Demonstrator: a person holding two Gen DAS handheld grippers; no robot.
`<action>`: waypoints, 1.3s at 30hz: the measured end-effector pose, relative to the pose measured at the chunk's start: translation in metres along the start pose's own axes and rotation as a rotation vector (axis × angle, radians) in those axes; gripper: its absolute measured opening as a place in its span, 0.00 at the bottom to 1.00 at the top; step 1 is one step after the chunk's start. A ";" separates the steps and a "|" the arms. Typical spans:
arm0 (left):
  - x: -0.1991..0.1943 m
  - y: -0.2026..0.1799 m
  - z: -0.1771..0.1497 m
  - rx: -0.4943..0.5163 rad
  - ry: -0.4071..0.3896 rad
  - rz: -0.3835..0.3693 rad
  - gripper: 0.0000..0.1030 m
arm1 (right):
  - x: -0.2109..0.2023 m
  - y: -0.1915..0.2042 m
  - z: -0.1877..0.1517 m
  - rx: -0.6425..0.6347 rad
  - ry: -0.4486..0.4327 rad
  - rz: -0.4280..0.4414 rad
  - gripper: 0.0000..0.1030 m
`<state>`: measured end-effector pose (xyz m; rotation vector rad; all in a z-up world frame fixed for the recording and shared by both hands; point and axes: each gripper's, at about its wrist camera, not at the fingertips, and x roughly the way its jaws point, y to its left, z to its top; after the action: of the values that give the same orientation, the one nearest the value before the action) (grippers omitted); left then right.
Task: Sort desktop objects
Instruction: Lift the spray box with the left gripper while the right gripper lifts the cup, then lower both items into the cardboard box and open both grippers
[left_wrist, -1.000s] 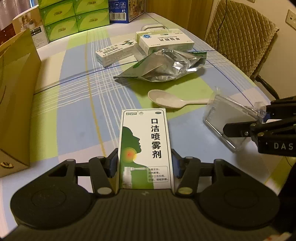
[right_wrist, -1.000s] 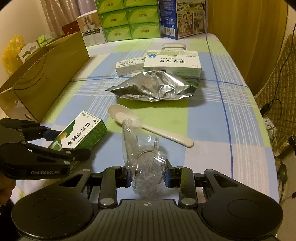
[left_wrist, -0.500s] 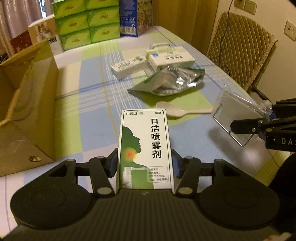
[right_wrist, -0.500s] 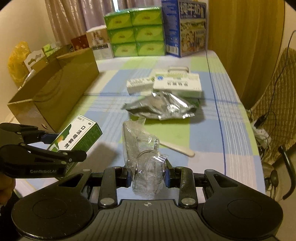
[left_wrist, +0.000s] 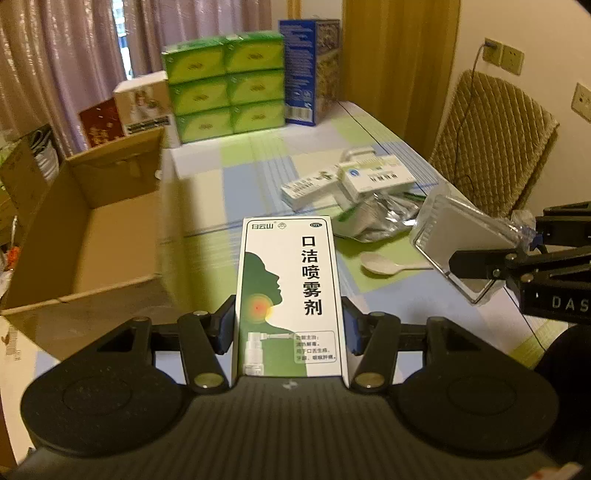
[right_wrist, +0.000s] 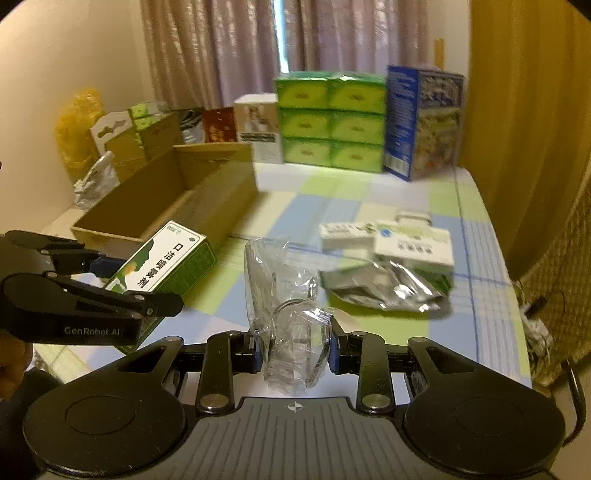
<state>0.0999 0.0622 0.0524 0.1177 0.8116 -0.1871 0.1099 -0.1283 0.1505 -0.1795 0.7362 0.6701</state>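
My left gripper (left_wrist: 290, 325) is shut on a white-and-green spray box (left_wrist: 289, 280) and holds it above the table; the box also shows in the right wrist view (right_wrist: 162, 262). My right gripper (right_wrist: 294, 345) is shut on a clear plastic packet (right_wrist: 284, 295), which also shows at the right of the left wrist view (left_wrist: 461, 240). An open cardboard box (left_wrist: 92, 229) stands on the left of the table. A white spoon (left_wrist: 388, 264), a silver foil bag (left_wrist: 380, 218) and two white medicine boxes (left_wrist: 347, 181) lie on the checked tablecloth.
Green tissue boxes (left_wrist: 225, 85) and a blue carton (left_wrist: 308, 70) stand stacked at the table's far end. A quilted chair (left_wrist: 491, 144) stands to the right of the table. More boxes and bags (right_wrist: 110, 147) sit at the far left.
Both grippers have risen from the table with their loads. The views now look higher and further, and the cardboard box's inside has come into view.
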 end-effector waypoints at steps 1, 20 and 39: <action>-0.004 0.004 0.001 -0.004 -0.004 0.005 0.49 | -0.001 0.005 0.002 -0.008 -0.004 0.005 0.28; -0.060 0.142 0.014 -0.095 -0.052 0.156 0.49 | 0.032 0.104 0.070 -0.114 -0.056 0.121 0.28; -0.009 0.227 0.029 -0.134 -0.019 0.167 0.49 | 0.139 0.156 0.121 -0.122 -0.015 0.163 0.28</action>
<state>0.1620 0.2801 0.0859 0.0567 0.7889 0.0234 0.1563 0.1080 0.1582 -0.2277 0.7005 0.8720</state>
